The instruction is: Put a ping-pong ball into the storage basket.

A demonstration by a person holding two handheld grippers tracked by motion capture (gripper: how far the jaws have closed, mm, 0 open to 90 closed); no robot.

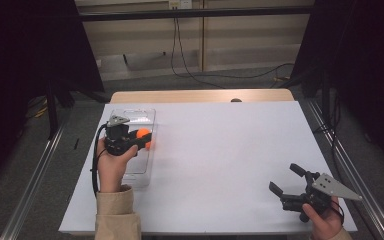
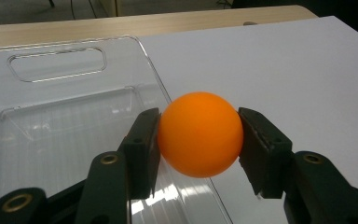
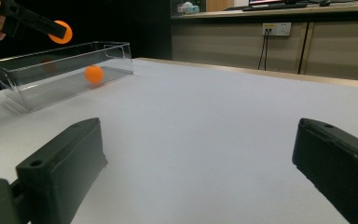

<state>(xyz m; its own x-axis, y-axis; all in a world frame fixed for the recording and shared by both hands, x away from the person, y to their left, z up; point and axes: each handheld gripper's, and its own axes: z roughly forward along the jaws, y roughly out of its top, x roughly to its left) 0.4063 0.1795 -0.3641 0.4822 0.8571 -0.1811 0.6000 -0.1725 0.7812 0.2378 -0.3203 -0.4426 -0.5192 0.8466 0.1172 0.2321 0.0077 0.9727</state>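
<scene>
My left gripper [image 1: 144, 136] is shut on an orange ball [image 1: 142, 133], its two black pads pressing the ball's sides [image 2: 199, 134]. It holds the ball in the air over the right-hand rim of a clear plastic bin [image 1: 130, 114] at the table's left. From the right gripper view the held ball [image 3: 61, 31] hangs above the bin [image 3: 67, 50], and a second orange ball [image 3: 93, 73] shows through the bin's clear wall. My right gripper [image 1: 285, 178] rests at the front right of the table, open, with nothing between its jaws [image 3: 191, 158].
A white sheet [image 1: 220, 150] covers the tabletop; a strip of bare wood [image 1: 200, 95] shows along the far edge. Dark curtains stand at both sides, and cables run over the floor behind the table.
</scene>
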